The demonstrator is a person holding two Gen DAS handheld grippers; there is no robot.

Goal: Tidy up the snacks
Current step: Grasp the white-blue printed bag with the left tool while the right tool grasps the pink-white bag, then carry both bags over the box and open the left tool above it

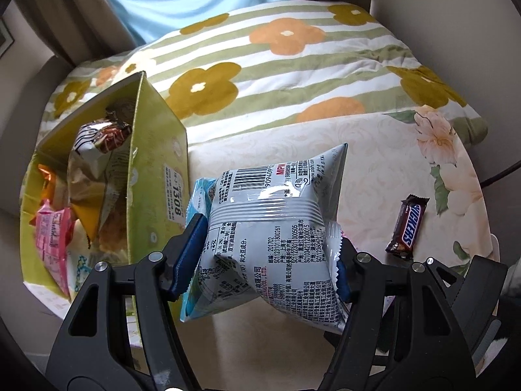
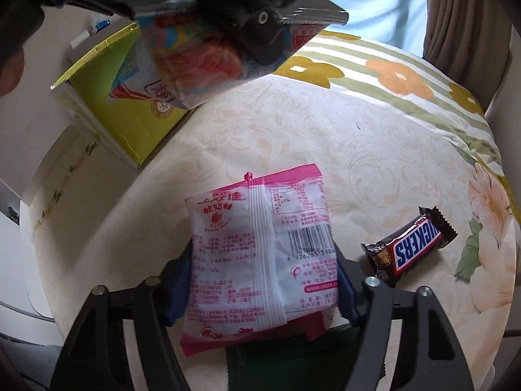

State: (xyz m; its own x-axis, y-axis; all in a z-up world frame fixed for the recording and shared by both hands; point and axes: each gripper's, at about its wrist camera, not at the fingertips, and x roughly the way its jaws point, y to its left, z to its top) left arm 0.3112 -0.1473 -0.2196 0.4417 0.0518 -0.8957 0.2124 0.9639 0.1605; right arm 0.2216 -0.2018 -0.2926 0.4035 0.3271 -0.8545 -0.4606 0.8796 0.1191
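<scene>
**Two snack bags in the claws beside a green box**

The bed cover (image 1: 293,75) with green stripes and orange flowers lies at the back, and the cream desk (image 2: 325,150) with a pale flower pattern is in front of it. On the left side of the desk stands an open green box (image 1: 159,163), already holding several snack packets. A Snickers bar (image 2: 410,247) lies alone on the desk, to the right, well apart from the box.

The left claw (image 1: 263,260) points steeply down and grips a grey-white snack bag (image 1: 270,228), lifted above the desk just beside the box wall. The right claw (image 2: 263,280) also points down, with its blue pads on both sides of a pink snack bag (image 2: 257,254). Whether this bag still rests on the desk I cannot tell.

A dark green packet under the pink bag is mostly hidden.
</scene>
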